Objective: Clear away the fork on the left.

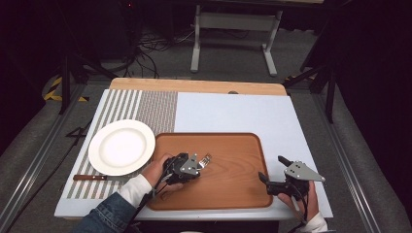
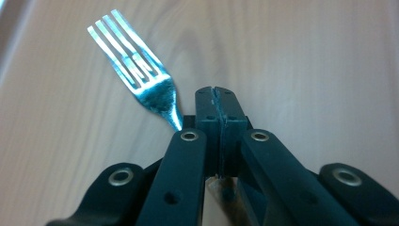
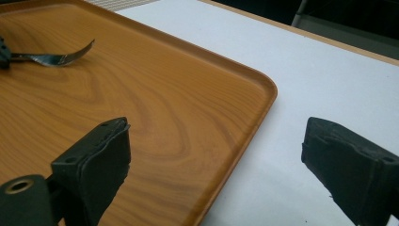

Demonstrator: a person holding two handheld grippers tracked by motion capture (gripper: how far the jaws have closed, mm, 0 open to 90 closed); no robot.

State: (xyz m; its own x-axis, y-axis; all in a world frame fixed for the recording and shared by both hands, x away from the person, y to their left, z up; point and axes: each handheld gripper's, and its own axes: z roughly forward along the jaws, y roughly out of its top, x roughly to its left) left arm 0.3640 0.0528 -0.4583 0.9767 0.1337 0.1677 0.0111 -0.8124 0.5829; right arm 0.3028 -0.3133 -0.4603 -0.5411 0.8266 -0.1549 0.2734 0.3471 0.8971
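**Fork gripped over the tray**

My left gripper (image 1: 197, 165) is clenched on a fork (image 2: 136, 77), its tines pointing toward 1 o'clock over the wooden tray (image 1: 243, 189). My right gripper (image 1: 273, 169) sits released, jaws wide, straddling the tray's 3 o'clock edge. A white plate (image 1: 122, 146) rests at the tray's 9 o'clock, a knife (image 1: 92, 177) just below it.

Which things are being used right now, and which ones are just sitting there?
Being used:
fork, clamped in the left gripper
wooden tray under it

Just sitting there:
white plate
knife beside the plate
right gripper, open, holding nothing
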